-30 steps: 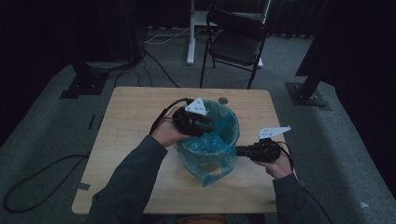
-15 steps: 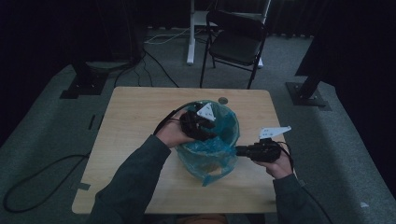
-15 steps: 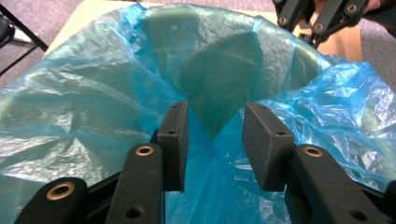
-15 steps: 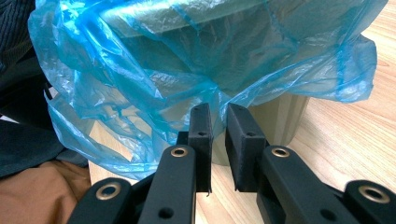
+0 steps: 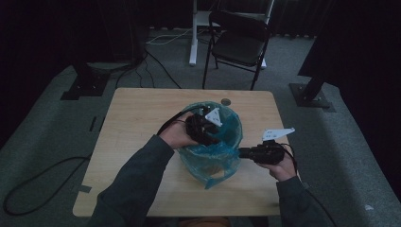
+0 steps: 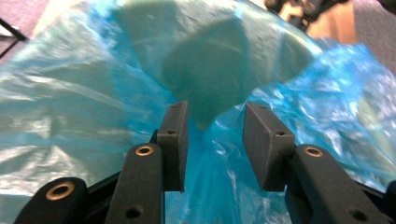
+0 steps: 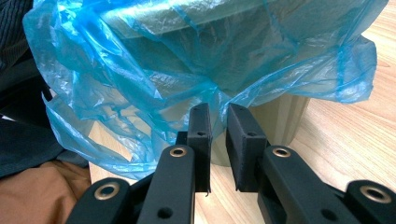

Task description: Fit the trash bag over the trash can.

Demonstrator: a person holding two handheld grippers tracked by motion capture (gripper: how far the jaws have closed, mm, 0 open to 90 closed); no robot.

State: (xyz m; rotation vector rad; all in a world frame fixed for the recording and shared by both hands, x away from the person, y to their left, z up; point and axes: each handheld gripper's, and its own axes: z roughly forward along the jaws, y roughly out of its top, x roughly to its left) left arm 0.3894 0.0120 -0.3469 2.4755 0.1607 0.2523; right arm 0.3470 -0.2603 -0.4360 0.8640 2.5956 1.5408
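The blue bag [image 5: 215,156] lines a bin [image 7: 275,119] standing upright mid-table [image 5: 137,123]. The left gripper [image 6: 212,135], nearer, sits inside the bag's mouth, its 2 jaws apart with film bunched between them. The right gripper [image 7: 217,135] presses the bag's outer skirt just ahead, its jaws nearly together with a thin gap, apparently nipping film, in a dim room.

Wooden table [image 5: 137,123] (blue-lined bin [image 5: 215,156] on it)
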